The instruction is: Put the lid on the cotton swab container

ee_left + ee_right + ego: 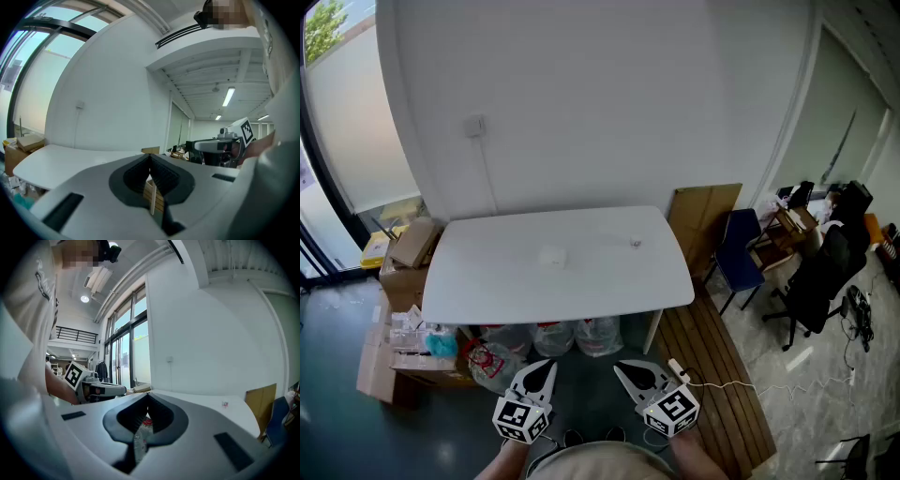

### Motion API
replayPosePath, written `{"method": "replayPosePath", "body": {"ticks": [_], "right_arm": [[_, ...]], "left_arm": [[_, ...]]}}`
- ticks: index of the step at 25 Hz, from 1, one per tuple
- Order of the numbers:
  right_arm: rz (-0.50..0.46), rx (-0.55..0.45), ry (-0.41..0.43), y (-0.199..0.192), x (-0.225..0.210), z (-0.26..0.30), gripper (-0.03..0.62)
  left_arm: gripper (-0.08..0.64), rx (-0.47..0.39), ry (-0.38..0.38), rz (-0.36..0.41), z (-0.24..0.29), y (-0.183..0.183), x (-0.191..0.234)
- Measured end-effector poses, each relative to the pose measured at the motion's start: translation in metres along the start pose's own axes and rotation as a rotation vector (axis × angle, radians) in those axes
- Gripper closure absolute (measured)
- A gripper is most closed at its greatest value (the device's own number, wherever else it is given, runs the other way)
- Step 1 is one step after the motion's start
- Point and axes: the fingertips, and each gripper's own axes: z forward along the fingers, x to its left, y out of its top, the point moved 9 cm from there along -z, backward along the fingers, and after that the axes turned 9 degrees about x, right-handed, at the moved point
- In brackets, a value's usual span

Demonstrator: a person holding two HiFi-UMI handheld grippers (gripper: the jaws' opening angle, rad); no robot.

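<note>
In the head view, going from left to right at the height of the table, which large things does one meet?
Cardboard box → table → cardboard sheet → blue chair → black chair

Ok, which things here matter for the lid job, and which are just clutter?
For the job: faint clear object on the white table, likely the container; small item right of it, possibly the lid; left gripper, right gripper, both shut, empty.
Lying about: cardboard boxes, plastic bags, blue chair.

Daylight from the tall glass window (pixel 323 112) apparently washed out the white rectangular table (pixel 487 272); gripper views were fisheye-warped.
</note>
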Motion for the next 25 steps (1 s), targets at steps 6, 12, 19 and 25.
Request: {"method": "replayPosePath", "body": {"ticks": [6,12,19,25], "right_arm": [[-0.012,-0.002,0.011,0.002,0.003,0.006,0.577],[0.011,-0.021,0.019,0.000,0.009,0.008,0.575],[0.058,-0.020,-0.010,-0.005,0.013,0.013,0.575],[0.082,-0.010,-0.058,-0.011,0.020,0.027,0.575]], "left_arm": [[0.548,0.002,-0.007,0.006,0.000,0.000,0.002],[0.546,0.015,-0.012,-0.003,-0.001,-0.002,0.007],[0.547,0.016,-0.038,-0.026,-0.002,-0.001,0.017],[0.548,0.012,-0.078,-0.037,-0.001,0.000,0.037]]}}
